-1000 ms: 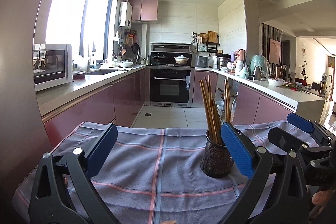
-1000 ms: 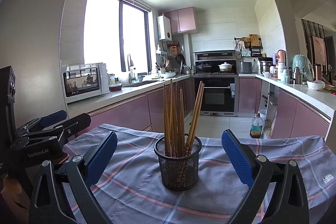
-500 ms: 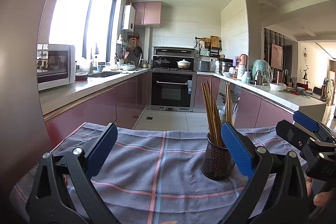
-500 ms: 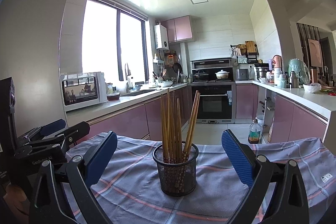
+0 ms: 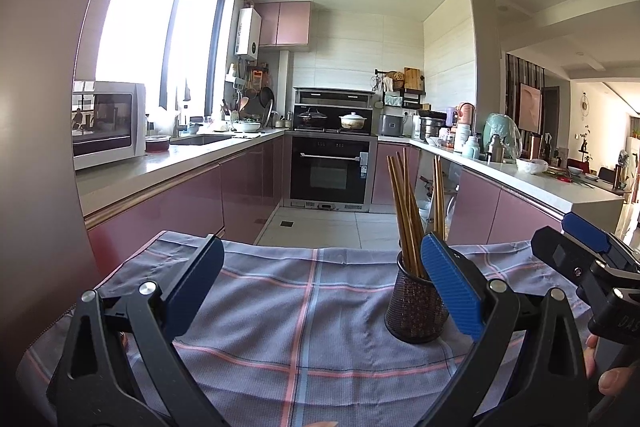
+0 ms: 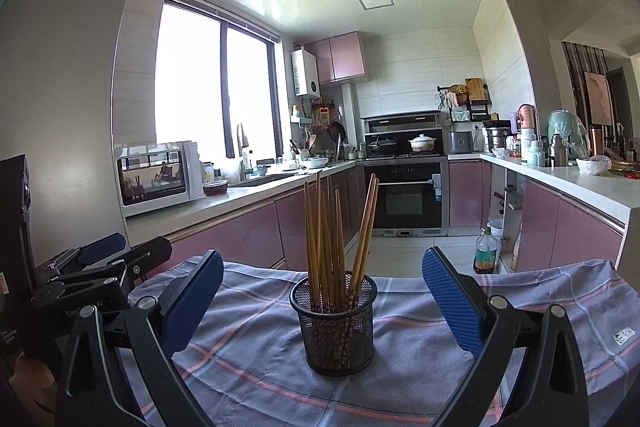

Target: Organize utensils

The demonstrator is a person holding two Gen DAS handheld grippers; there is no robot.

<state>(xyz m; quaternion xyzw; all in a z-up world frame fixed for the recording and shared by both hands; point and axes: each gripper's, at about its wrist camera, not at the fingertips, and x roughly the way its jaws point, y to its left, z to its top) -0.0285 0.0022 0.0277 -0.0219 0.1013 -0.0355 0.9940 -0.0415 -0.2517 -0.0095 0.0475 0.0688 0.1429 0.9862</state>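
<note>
Both grippers, left gripper and right gripper, jaws wide, empty. Chopsticks upright in mesh holder; judged complete—withdraw without tipping holder.

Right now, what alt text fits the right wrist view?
A black mesh holder of upright wooden chopsticks stands on a checked cloth, centred between the open right gripper. The left gripper shows at left, with a kitchen behind.

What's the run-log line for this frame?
left gripper: open, empty | right gripper: open, empty | chopsticks: upright in mesh holder | holder on checked cloth
</note>
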